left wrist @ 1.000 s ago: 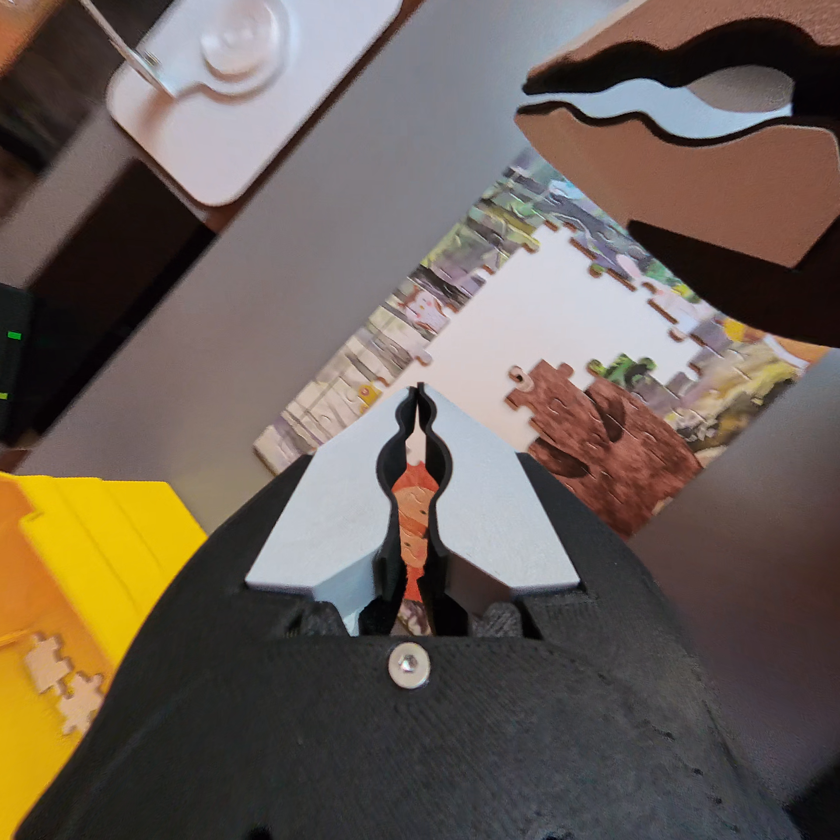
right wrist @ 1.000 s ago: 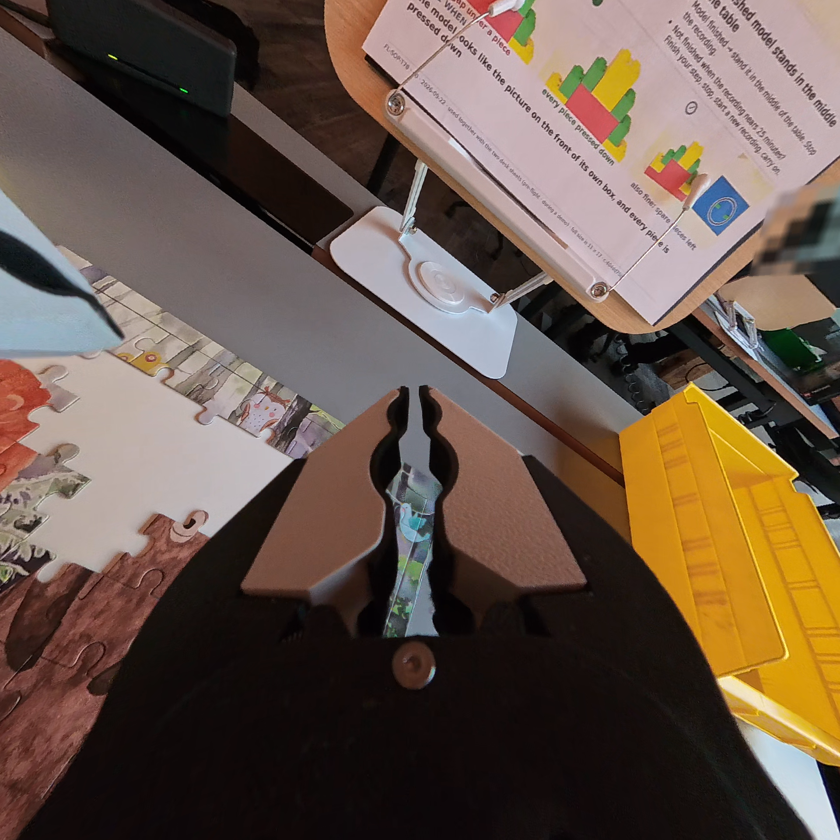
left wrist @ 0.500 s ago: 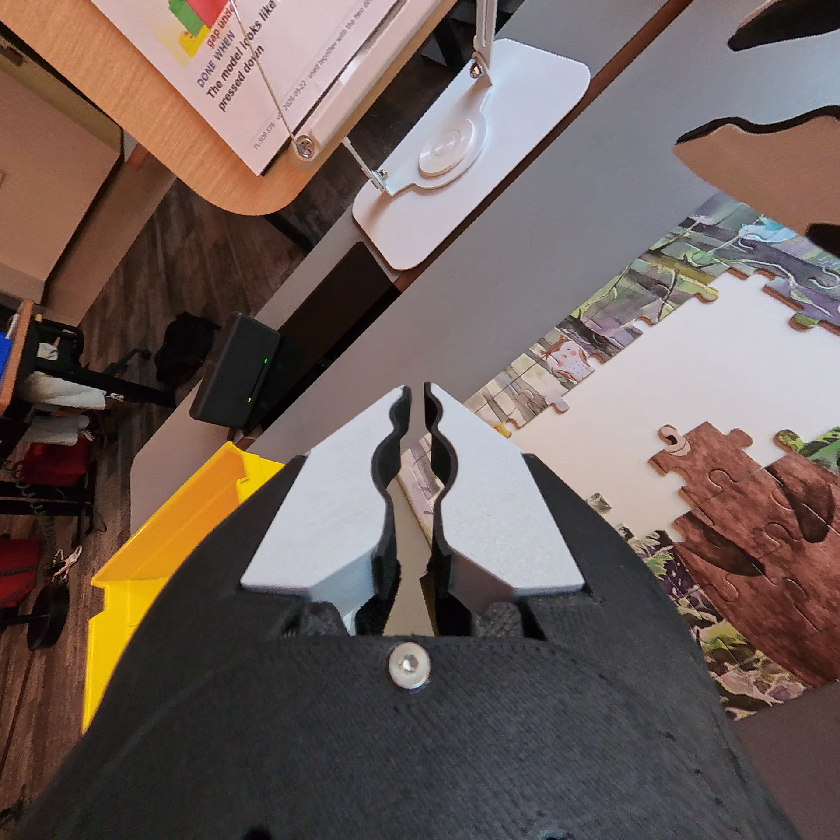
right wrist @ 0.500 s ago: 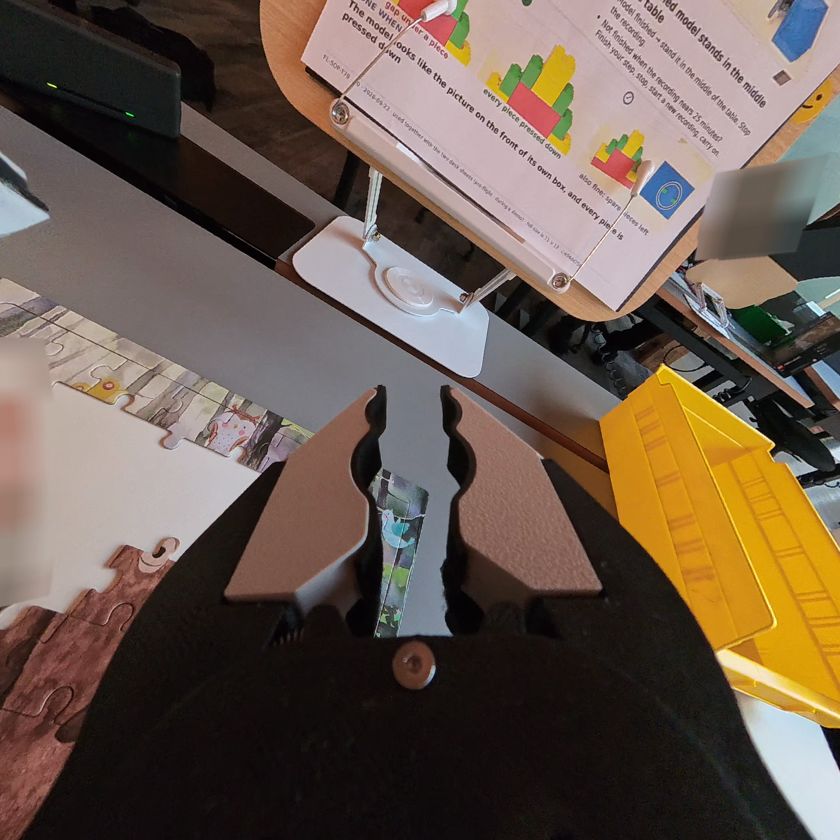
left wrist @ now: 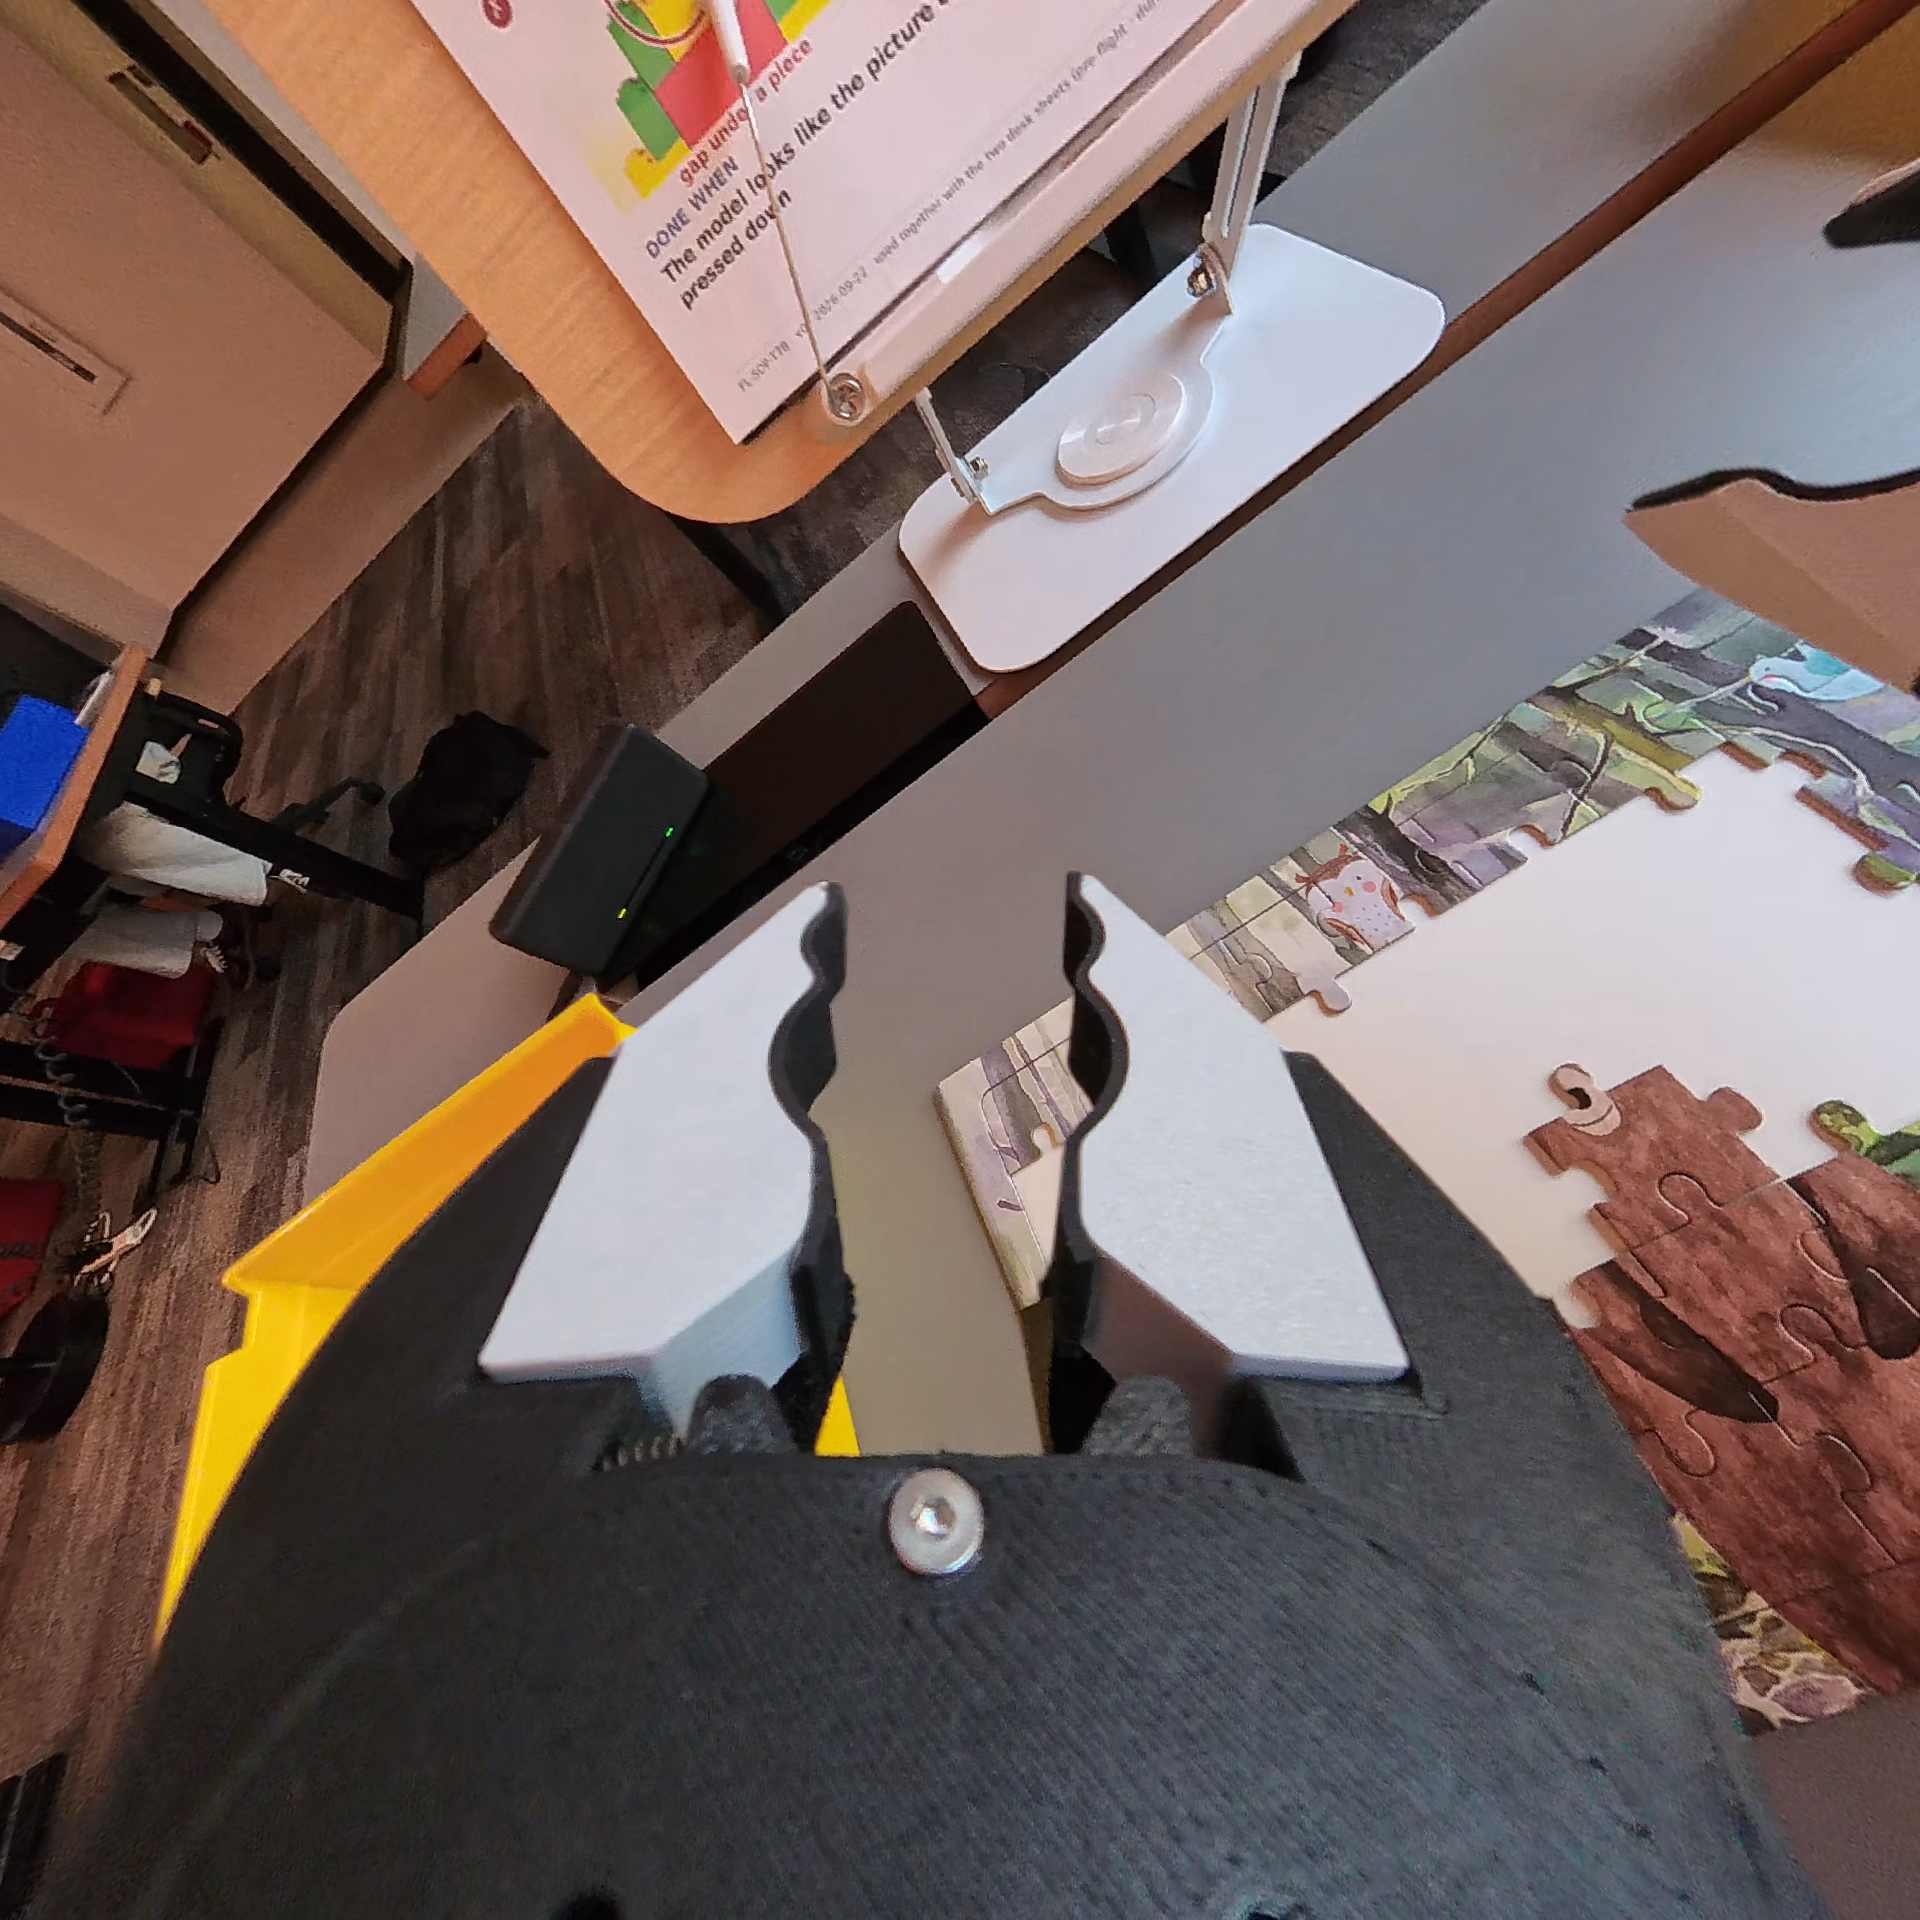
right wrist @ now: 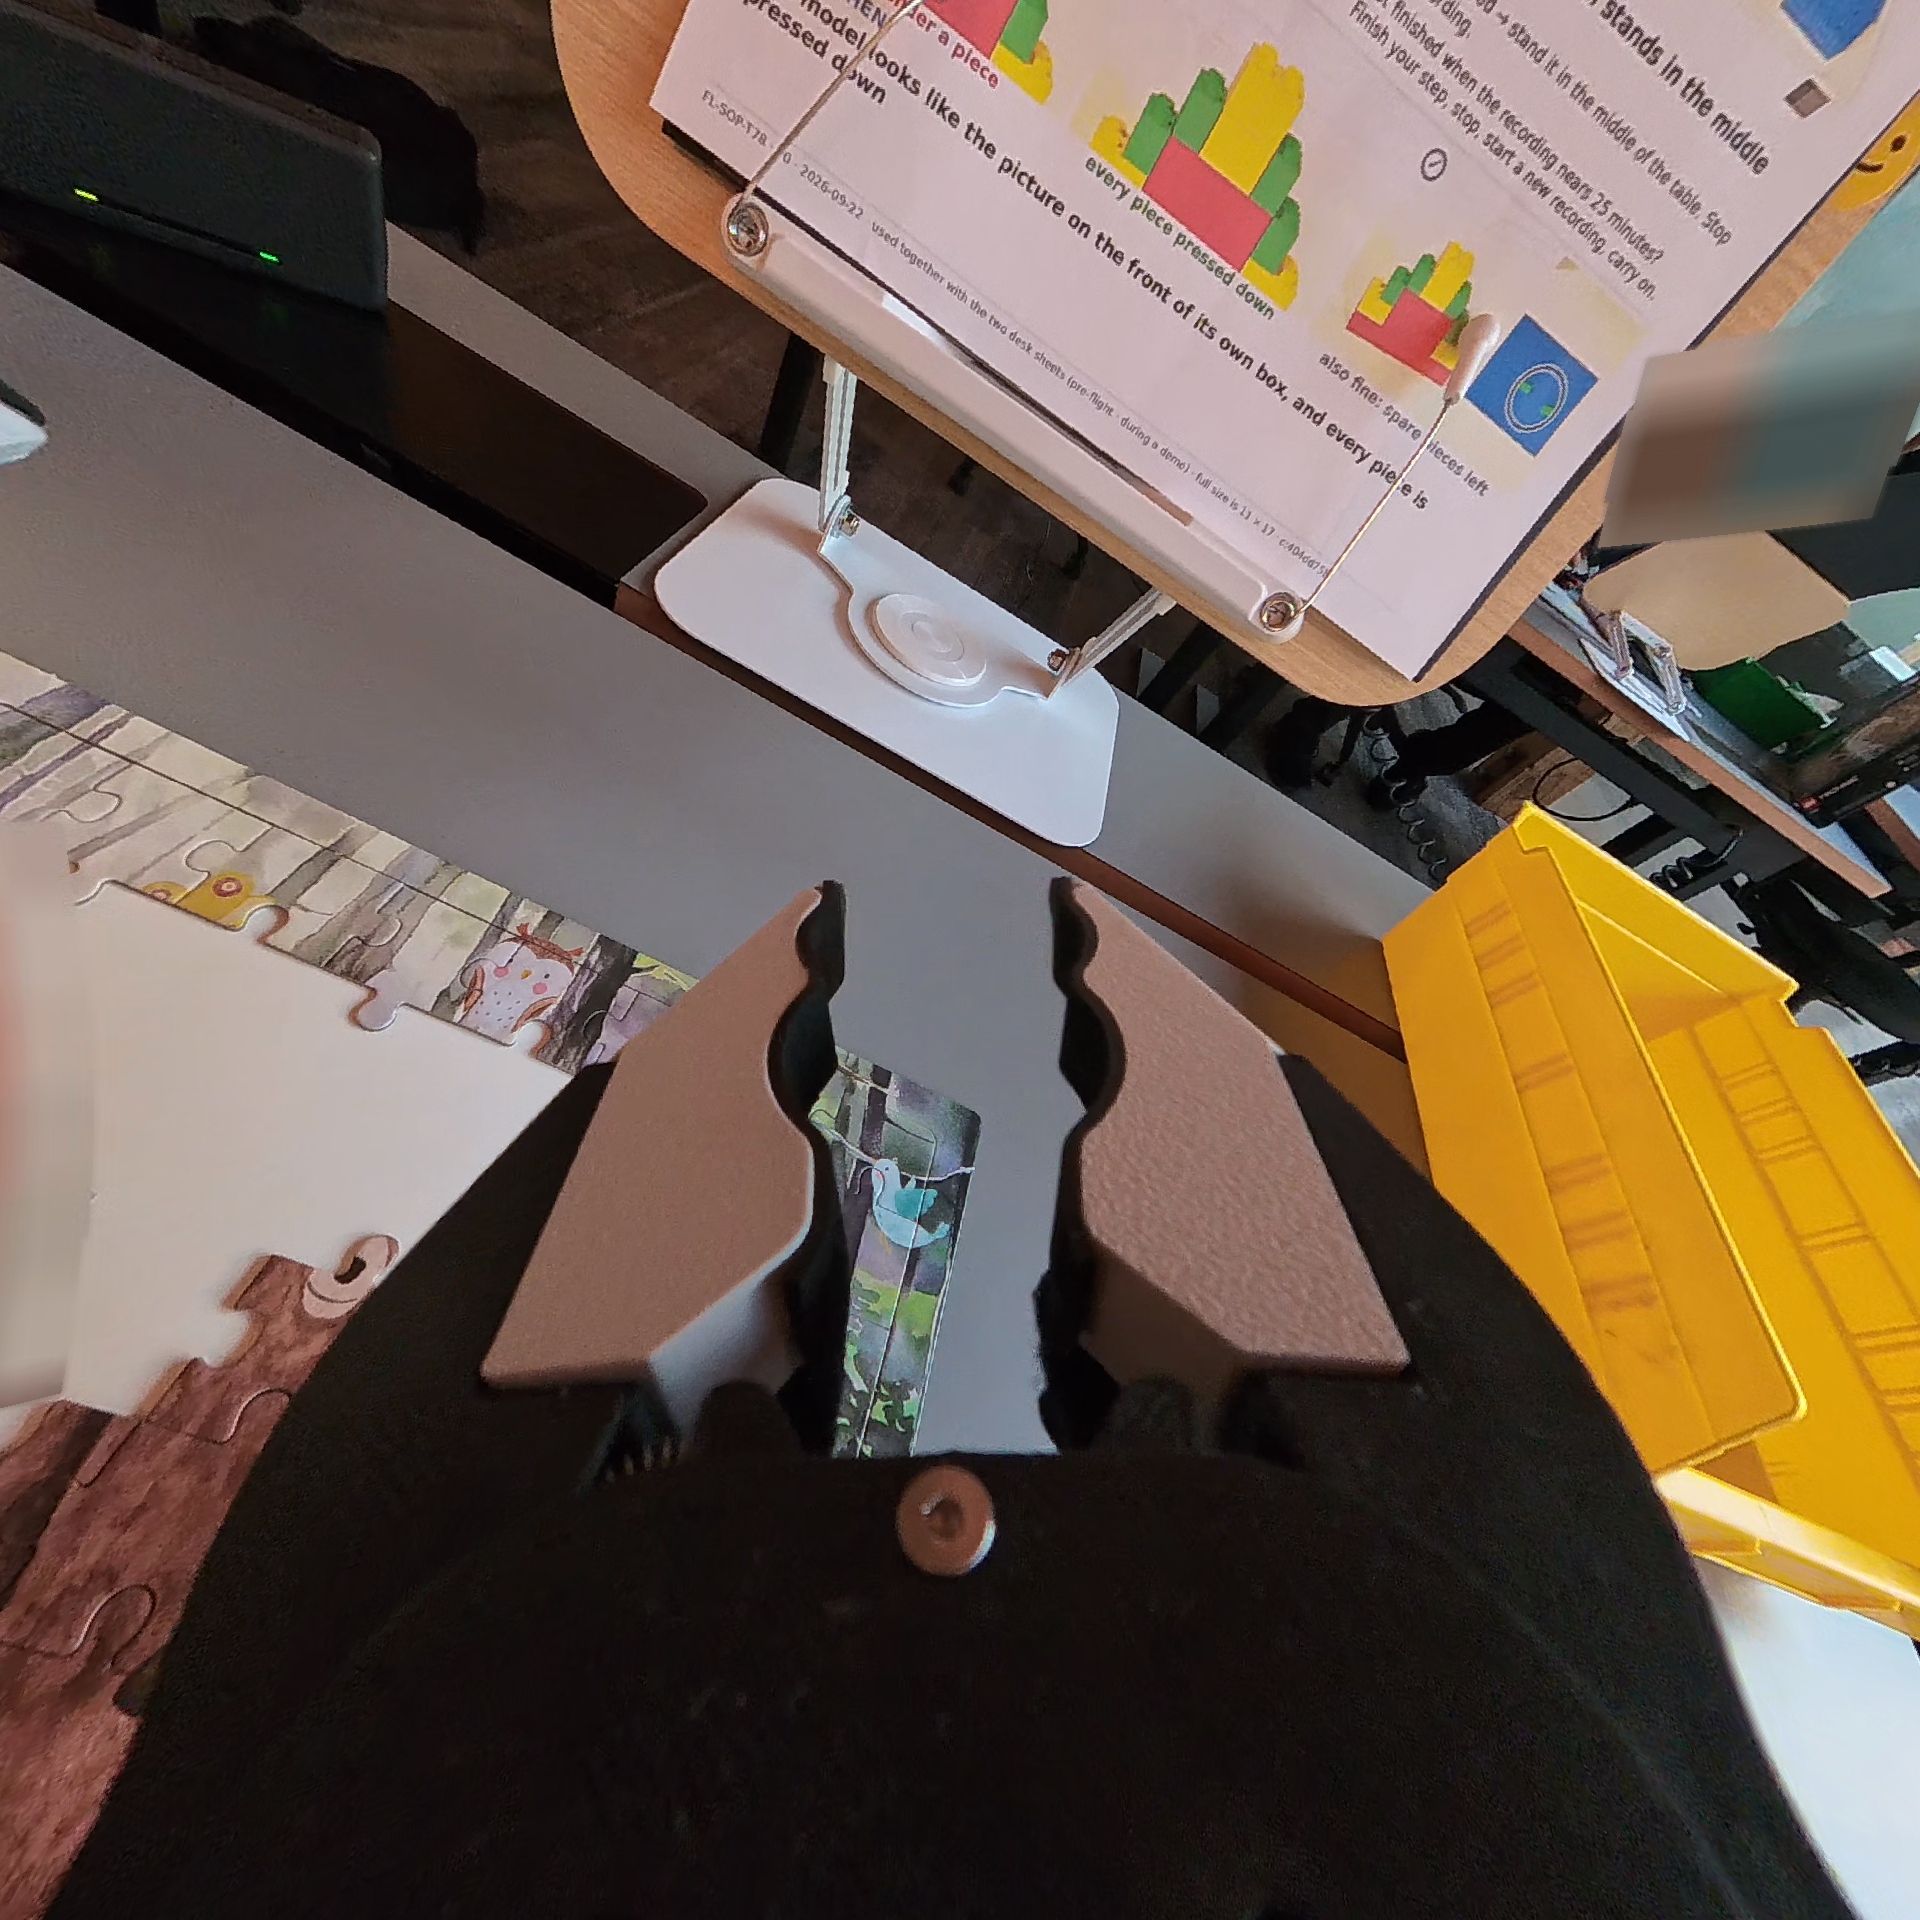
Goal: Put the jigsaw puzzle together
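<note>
Right gripper point(right wrist: 945, 904) parted, puzzle point(right wrist: 312, 935) edge strip running leftward beneath

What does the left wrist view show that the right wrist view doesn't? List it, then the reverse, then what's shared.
Left only: the left gripper, open and empty, and the puzzle's green piece. Right only: the right gripper's open jaws over a bird-picture corner piece lying on the table. Shared: the owl piece, brown section, white stand base and a yellow bin each.
</note>
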Action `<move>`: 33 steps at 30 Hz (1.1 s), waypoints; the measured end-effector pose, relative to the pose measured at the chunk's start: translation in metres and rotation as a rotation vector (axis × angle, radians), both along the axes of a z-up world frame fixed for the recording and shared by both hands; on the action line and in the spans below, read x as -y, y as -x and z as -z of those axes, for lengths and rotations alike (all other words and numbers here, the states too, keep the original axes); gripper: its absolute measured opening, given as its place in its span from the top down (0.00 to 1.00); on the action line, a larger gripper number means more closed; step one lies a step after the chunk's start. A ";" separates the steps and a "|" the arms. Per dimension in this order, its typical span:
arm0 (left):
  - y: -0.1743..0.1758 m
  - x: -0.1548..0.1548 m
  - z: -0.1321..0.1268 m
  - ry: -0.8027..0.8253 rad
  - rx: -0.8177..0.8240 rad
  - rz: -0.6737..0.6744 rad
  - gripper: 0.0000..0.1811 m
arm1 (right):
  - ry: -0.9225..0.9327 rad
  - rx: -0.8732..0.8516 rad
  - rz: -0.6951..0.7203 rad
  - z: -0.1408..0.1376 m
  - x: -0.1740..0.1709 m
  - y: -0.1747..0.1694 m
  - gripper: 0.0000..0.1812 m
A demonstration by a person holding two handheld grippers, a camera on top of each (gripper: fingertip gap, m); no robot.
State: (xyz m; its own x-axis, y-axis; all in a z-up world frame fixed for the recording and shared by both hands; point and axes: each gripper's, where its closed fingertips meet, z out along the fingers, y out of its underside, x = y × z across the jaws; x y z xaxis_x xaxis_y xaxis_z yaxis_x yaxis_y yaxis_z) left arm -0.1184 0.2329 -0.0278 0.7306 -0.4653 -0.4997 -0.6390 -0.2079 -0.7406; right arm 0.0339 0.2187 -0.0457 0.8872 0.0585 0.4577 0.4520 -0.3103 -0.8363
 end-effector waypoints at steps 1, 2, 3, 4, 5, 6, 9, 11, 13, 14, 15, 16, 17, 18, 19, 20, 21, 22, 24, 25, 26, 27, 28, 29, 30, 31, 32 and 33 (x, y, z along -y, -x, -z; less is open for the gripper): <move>0.001 -0.001 -0.001 -0.003 0.006 -0.006 0.75 | -0.001 0.004 0.004 0.000 0.000 -0.001 0.77; 0.002 -0.001 -0.002 -0.006 0.011 -0.010 0.73 | -0.003 0.007 0.007 0.000 0.000 -0.002 0.76; 0.002 -0.002 -0.003 -0.007 0.015 -0.014 0.72 | -0.003 0.007 0.008 0.000 0.000 -0.002 0.75; 0.003 -0.003 -0.002 -0.003 0.016 -0.020 0.70 | -0.002 0.008 0.009 0.000 -0.001 -0.002 0.74; 0.005 -0.003 -0.002 0.001 0.016 -0.026 0.69 | -0.001 0.008 0.010 0.000 -0.001 -0.003 0.74; 0.006 -0.004 -0.001 0.007 0.016 -0.030 0.67 | 0.001 0.009 0.011 0.000 -0.001 -0.003 0.73; 0.008 -0.005 0.001 0.019 0.021 -0.038 0.66 | 0.005 0.012 0.011 0.001 -0.001 -0.004 0.72; 0.009 -0.006 0.001 0.026 0.024 -0.040 0.64 | 0.007 0.017 0.012 0.002 -0.001 -0.004 0.71; 0.011 -0.006 0.000 0.031 0.022 -0.044 0.64 | 0.012 0.023 0.013 0.003 -0.001 -0.005 0.70; 0.014 -0.007 -0.002 0.034 0.022 -0.049 0.63 | 0.015 0.024 0.013 0.003 -0.002 -0.005 0.70; 0.018 -0.007 -0.004 0.035 0.025 -0.058 0.63 | 0.018 0.024 0.013 0.004 -0.002 -0.005 0.69; 0.023 -0.008 -0.009 0.029 0.033 -0.071 0.62 | 0.022 0.024 0.012 0.005 -0.002 -0.006 0.68; 0.029 -0.010 -0.014 0.016 0.045 -0.085 0.62 | 0.025 0.024 0.012 0.006 -0.002 -0.006 0.68; 0.035 -0.011 -0.020 0.000 0.053 -0.100 0.62 | 0.026 0.024 0.013 0.006 -0.002 -0.007 0.67; 0.042 -0.013 -0.025 -0.013 0.057 -0.116 0.61 | 0.028 0.027 0.015 0.006 -0.002 -0.008 0.67; 0.051 -0.014 -0.032 -0.026 0.060 -0.135 0.61 | 0.026 0.033 0.021 0.005 -0.003 -0.010 0.66; 0.064 -0.016 -0.041 -0.049 0.069 -0.164 0.61 | 0.019 0.040 0.029 0.003 -0.003 -0.014 0.65; 0.080 -0.018 -0.054 -0.082 0.091 -0.200 0.61 | 0.009 0.042 0.040 -0.001 -0.003 -0.018 0.65; 0.113 -0.017 -0.079 -0.129 0.170 -0.265 0.62 | -0.011 0.019 0.058 -0.009 -0.003 -0.029 0.63; 0.128 -0.015 -0.088 -0.140 0.214 -0.290 0.61 | -0.018 -0.001 0.066 -0.012 -0.003 -0.034 0.63; 0.141 -0.014 -0.095 -0.145 0.252 -0.308 0.59 | -0.020 -0.020 0.073 -0.014 -0.004 -0.039 0.62; 0.152 -0.012 -0.100 -0.144 0.287 -0.320 0.58 | -0.018 -0.038 0.081 -0.015 -0.004 -0.045 0.61; 0.159 -0.011 -0.102 -0.138 0.315 -0.324 0.56 | -0.016 -0.054 0.090 -0.015 -0.005 -0.050 0.60; 0.166 -0.011 -0.102 -0.132 0.336 -0.330 0.56 | -0.012 -0.067 0.095 -0.014 -0.005 -0.054 0.60; 0.171 -0.011 -0.102 -0.129 0.346 -0.339 0.55 | -0.008 -0.077 0.099 -0.014 -0.005 -0.057 0.59; 0.175 -0.012 -0.102 -0.130 0.348 -0.347 0.56 | -0.008 -0.084 0.103 -0.014 -0.005 -0.060 0.58; 0.178 -0.013 -0.101 -0.132 0.350 -0.350 0.56 | -0.010 -0.090 0.105 -0.014 -0.006 -0.063 0.58; 0.178 -0.013 -0.101 -0.131 0.354 -0.347 0.56 | -0.010 -0.094 0.103 -0.014 -0.006 -0.065 0.58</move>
State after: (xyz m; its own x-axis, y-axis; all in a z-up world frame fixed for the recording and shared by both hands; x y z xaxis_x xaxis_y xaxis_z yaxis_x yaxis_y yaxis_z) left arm -0.2961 0.2456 0.0734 0.9660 -0.1153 -0.2315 -0.2540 -0.2545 -0.9331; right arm 0.0985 0.2248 -0.0314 0.9273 -0.0390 0.3722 0.3375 -0.3427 -0.8768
